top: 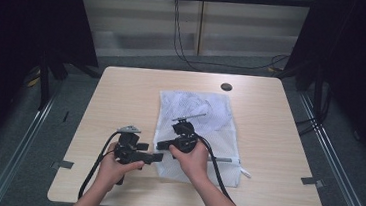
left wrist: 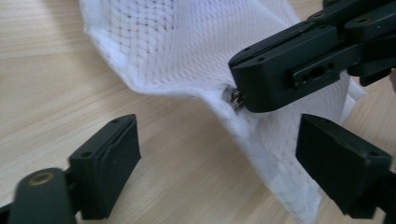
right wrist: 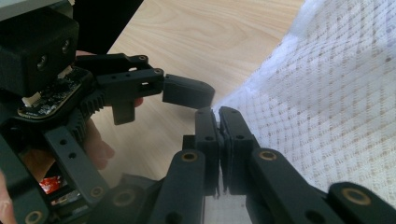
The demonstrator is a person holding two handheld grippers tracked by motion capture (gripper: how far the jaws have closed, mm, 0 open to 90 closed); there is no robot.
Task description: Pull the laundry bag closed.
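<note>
A white mesh laundry bag (top: 197, 115) lies flat on the wooden table (top: 121, 92), with its near left corner lifted. My right gripper (top: 161, 144) is shut on a small metal zipper pull (left wrist: 236, 99) at that corner; its jaws (right wrist: 217, 119) are pressed together against the mesh (right wrist: 336, 107). My left gripper (top: 154, 157) points in from the left, just below the right one. It stands open (left wrist: 219, 168), and the bag's raised edge (left wrist: 261, 140) runs between its jaws, closer to the right pad, with no pad touching it.
A grey zipper line (top: 226, 160) runs along the bag's near edge. A black round cap (top: 226, 87) sits in the table's far side. Dark curtains flank the table, and cables (top: 185, 53) lie on the floor behind it.
</note>
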